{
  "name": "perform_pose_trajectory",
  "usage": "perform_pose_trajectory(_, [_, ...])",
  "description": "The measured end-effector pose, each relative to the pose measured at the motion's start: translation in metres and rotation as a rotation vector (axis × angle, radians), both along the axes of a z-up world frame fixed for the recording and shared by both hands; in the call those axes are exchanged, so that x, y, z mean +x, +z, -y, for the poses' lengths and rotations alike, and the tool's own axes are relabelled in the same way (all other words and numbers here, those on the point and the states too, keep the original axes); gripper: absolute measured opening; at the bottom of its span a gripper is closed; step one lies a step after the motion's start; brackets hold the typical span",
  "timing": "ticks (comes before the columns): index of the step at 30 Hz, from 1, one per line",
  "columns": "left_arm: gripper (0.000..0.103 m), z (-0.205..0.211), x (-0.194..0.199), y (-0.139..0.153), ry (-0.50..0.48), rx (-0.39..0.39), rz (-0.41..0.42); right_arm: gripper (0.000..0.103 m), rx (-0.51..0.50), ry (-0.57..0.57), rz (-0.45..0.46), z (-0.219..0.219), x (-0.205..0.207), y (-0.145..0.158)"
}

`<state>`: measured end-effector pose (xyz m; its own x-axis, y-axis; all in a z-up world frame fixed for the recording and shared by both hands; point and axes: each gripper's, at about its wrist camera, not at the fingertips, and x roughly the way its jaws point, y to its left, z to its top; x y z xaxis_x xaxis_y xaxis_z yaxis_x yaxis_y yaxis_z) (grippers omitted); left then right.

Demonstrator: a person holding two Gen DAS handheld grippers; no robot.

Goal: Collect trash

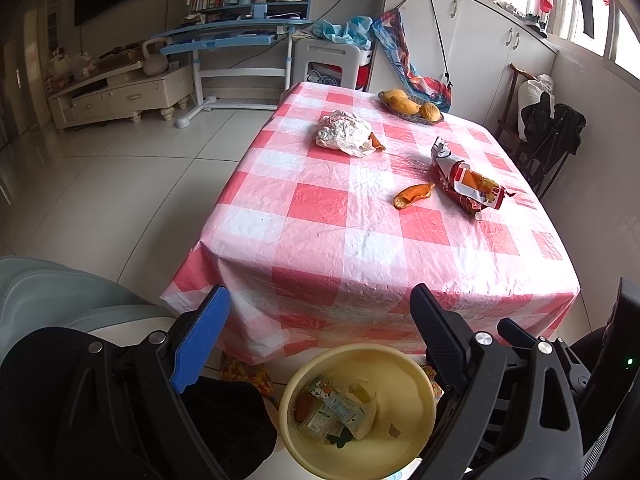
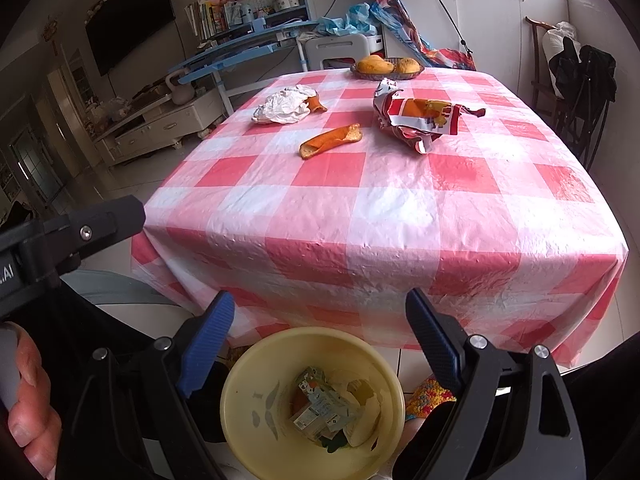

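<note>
Both claws are being held wide apart with nothing between their jaws. The left claw [image 1: 320,300] is being aimed downward over the near edge of the worktop [image 1: 360,216], and the right claw [image 2: 320,306] is being pointed the same way from just beside it.

In the left wrist view, a yellow bin [image 1: 420,376] is being seen at 6 o'clock on the floor, below the hanging red-and-white checked cloth, between the two fingers of the claw. Cartons and scraps are lying inside it.

On the worktop, trash is still lying uncollected. An orange peel [image 1: 414,195] is lying near the middle, toward 1 o'clock from the left claw. Just beside it, at its 3 o'clock, a torn red snack wrapper [image 1: 466,178] is resting, crumpled and partly standing. A crumpled white paper wad [image 1: 346,133] is lying farther back at 12 o'clock, with a smaller orange scrap [image 1: 376,142] touching its right edge. A shallow basket of bread rolls [image 1: 412,106] is sitting at the far edge.

In the right wrist view, a hand [image 2: 28,396] is being seen at 8 o'clock, wrapped around the handle of the other tool.
</note>
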<state>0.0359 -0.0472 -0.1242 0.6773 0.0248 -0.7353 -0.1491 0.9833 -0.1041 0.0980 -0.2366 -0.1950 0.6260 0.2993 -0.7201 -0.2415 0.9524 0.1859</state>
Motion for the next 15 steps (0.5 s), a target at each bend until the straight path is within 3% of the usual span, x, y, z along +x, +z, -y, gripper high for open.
perform_pose_trajectory(3, [0.088, -0.009, -0.001, 0.003, 0.026, -0.031, 0.011, 0.088, 0.000, 0.003, 0.003, 0.000, 0.000, 0.001])
perform_pose_trajectory(8, [0.088, -0.040, -0.004, 0.010, 0.107, -0.151, 0.043, 0.088, 0.056, -0.011, 0.009, 0.003, 0.007, 0.008])
perform_pose_trajectory(15, [0.088, -0.062, 0.007, 0.016, 0.165, -0.212, 0.049, 0.088, 0.108, -0.013, 0.020, 0.000, 0.034, 0.014])
